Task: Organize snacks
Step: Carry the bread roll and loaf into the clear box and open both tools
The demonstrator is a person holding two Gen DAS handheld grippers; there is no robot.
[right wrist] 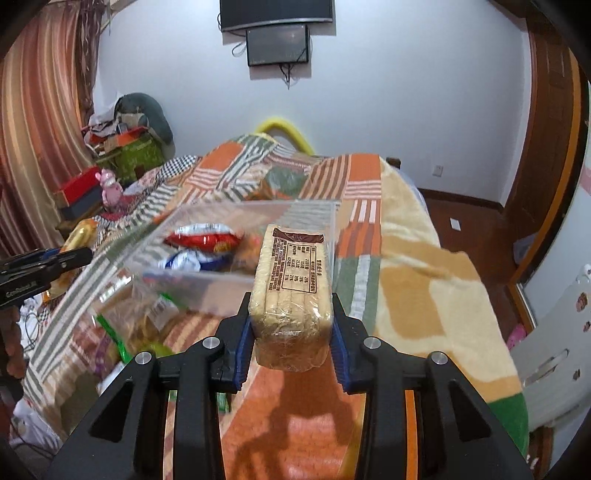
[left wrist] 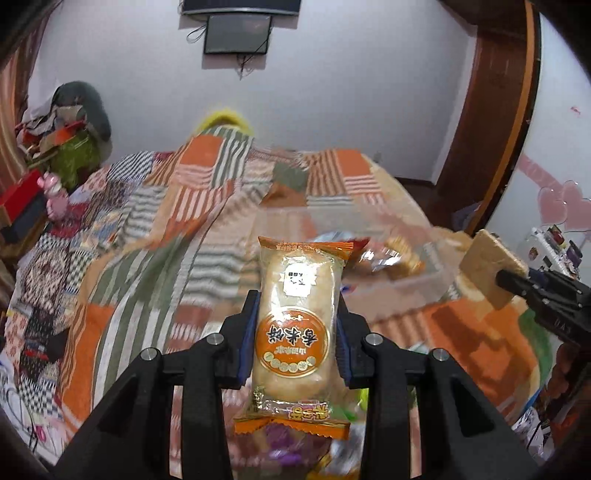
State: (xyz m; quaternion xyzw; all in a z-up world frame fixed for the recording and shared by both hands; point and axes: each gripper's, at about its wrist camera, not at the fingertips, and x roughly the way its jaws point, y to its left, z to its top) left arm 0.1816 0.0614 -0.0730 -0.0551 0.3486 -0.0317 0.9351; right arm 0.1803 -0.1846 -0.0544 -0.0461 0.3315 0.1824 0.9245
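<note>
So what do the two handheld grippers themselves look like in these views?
Both look alike: the left gripper and right gripper have matte black angular frames with triangular cut-outs, round silver bolt heads on the linkages, and blue ribbed pads lining the fingers. Seen from the right wrist camera, the left gripper has small white lettering on its side, too blurred to read. No cables or sleeves show clearly.

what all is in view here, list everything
rice cracker pack: 1, orange and clear, held in left gripper
wafer block: 1, pale yellow, clear wrap, held in right gripper
clear bin: 1, transparent, on bed, holds several snack packets
loose snacks: a few, mixed colours, on bed left of bin
patchwork blanket: 1, orange, green, cream, over bed
wall screens: 2, black, far wall
left gripper: 1, black, blue pads
right gripper: 1, black, blue pads
</note>
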